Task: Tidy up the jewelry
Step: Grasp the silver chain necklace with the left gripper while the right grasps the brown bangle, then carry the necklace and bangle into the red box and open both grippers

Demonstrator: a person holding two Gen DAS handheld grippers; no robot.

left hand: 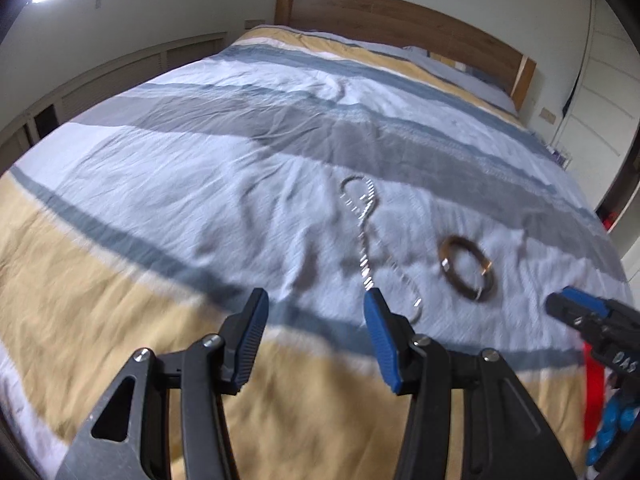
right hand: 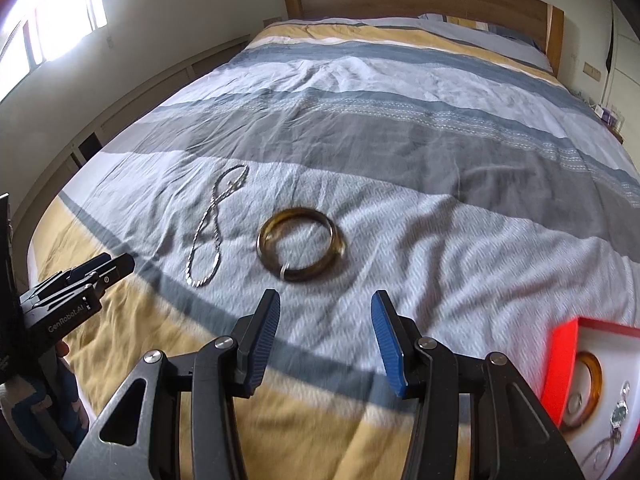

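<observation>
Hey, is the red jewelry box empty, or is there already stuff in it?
Not empty. In the right wrist view the red box already holds an amber bangle and a small silvery piece.

chain (right hand: 208, 232) left of bangle (right hand: 301, 245), both on bed (right hand: 400, 152); box (right hand: 564, 364) right.

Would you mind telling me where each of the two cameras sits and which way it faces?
Left wrist: on the left gripper, looking up the bed at the silver chain; own open fingers, right gripper at right.
Right wrist: on the right gripper, facing the brown bangle; own open fingers, left gripper at left, red box at right.
Shared: bed, chain, bangle, headboard.
</observation>
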